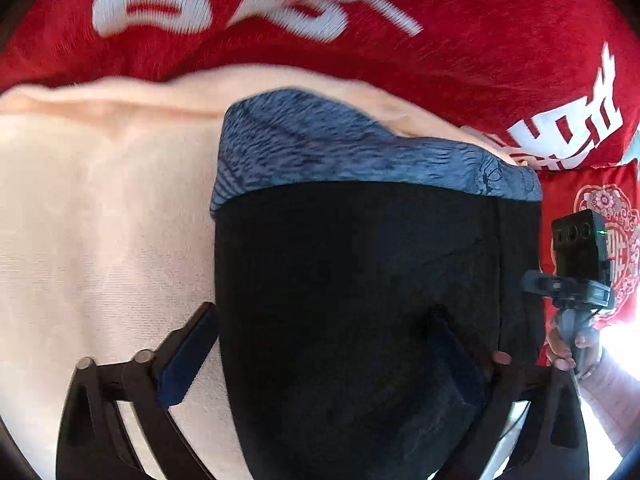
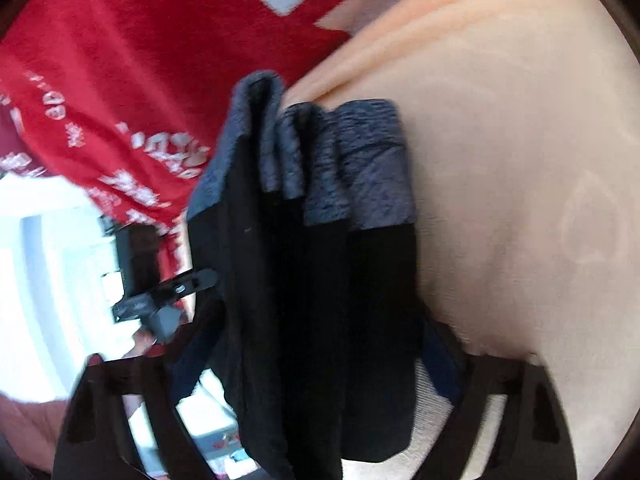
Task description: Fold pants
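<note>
From my left wrist I see one pair of pants (image 1: 360, 300), black with a grey-blue waistband (image 1: 360, 160), folded into a compact stack on the pale peach blanket (image 1: 100, 220) that covers part of a red printed cloth (image 1: 460, 52). My left gripper (image 1: 320, 344) straddles the stack: the left finger stands at the stack's edge over the blanket, the right finger lies dark against the black cloth, and I cannot tell whether the pads are actually pressing. At the right edge my other hand (image 1: 576, 350) holds its tool, beside a red patterned cushion (image 1: 608, 248). From my right wrist the same pants (image 2: 320, 300) show as several stacked layers, with four or so folds of waistband (image 2: 320, 160) visible on edge, partly over the blanket (image 2: 520, 160). My right gripper (image 2: 316, 364) has the bundle between its two fingers; the fabric fills the gap, yet the blur hides whether it is pinched. My left hand (image 2: 140, 342) appears at the left. I judge the folding nearly done and the bundle being set down; next I should settle it flat, release both sides and square the edges. Count: one pair of pants, two grippers, one blanket, one red cloth.
</note>
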The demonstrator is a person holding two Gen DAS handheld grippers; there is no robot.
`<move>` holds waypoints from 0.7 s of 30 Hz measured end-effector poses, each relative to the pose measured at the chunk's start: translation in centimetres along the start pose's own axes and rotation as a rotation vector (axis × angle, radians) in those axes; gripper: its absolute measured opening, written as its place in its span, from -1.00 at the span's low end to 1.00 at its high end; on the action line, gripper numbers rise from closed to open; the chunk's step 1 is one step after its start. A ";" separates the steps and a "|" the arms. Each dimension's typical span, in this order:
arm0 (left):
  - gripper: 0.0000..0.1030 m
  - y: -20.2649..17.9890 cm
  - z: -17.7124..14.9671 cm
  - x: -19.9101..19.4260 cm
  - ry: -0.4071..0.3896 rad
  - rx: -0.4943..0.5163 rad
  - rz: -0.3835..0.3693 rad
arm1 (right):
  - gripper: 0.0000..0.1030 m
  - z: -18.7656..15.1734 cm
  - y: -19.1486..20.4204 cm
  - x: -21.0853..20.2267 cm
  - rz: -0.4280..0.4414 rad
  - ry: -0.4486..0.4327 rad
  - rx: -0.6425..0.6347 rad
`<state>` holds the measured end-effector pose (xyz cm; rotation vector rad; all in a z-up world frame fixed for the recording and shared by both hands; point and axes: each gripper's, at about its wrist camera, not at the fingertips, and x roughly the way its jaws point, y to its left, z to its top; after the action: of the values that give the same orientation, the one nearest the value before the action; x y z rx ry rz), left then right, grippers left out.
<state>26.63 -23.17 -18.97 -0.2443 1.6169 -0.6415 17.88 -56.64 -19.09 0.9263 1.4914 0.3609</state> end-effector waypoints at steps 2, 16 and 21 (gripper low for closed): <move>0.45 -1.4 -0.7 -1.1 -0.038 0.017 0.010 | 0.20 -0.3 0.3 -0.3 -0.013 -0.006 0.001; 0.21 -5.7 -7.9 -8.0 -0.139 0.016 0.081 | -0.14 -6.0 3.7 -4.1 0.164 -0.011 0.002; 0.21 -4.5 -11.9 -7.8 -0.111 -0.007 0.094 | -0.13 -10.2 3.4 -4.2 0.160 -0.004 0.023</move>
<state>15.44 -19.74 -9.70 -0.2041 1.5152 -0.5410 8.98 -54.50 -12.10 1.0676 1.4246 0.4584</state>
